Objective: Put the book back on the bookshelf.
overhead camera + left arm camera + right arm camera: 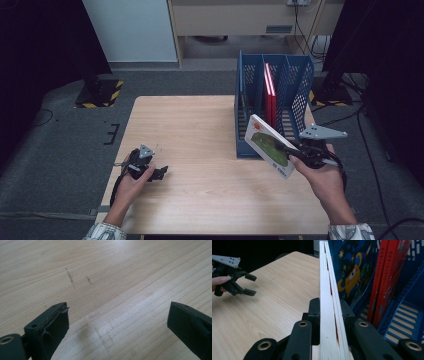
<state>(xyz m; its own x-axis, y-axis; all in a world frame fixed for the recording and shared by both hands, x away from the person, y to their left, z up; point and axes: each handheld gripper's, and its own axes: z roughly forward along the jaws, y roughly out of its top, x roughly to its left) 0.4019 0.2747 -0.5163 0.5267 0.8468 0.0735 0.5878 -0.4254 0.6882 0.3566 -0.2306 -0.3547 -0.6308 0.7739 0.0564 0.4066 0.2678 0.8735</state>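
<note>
The book (269, 146) held by the right tongs (295, 150) has its lower right corner covered by the tongs and the hand in the high view, and the small print on its white cover is too fine to read. In the right gripper view the same book is seen edge-on (329, 302), a pale block of pages running up out of the frame, so its top is cut off and its cover picture is hidden; both black jaws press flat against its sides. That view also gives what the high view cannot: a dark blue cover with a cartoon figure and stars (352, 270) just beyond the held book, standing beside the red books (384, 282) in the blue file rack (407, 312).

From above, the rack (300, 90) stands at the far right of the table (190, 130), with the red books (270, 95) upright in its middle compartment. The held book hangs tilted in the air just in front of the rack's near end, whether touching it I cannot tell.

The right hand (325, 175) reaches forward and inward, palm-side toward the rack. The left hand (132, 182) rests low at the table's near left edge (well apart from the rack), its left tongs (161, 173) pointing right; the left gripper view shows their jaws spread wide over bare wood (112, 290), nothing between them.
</note>
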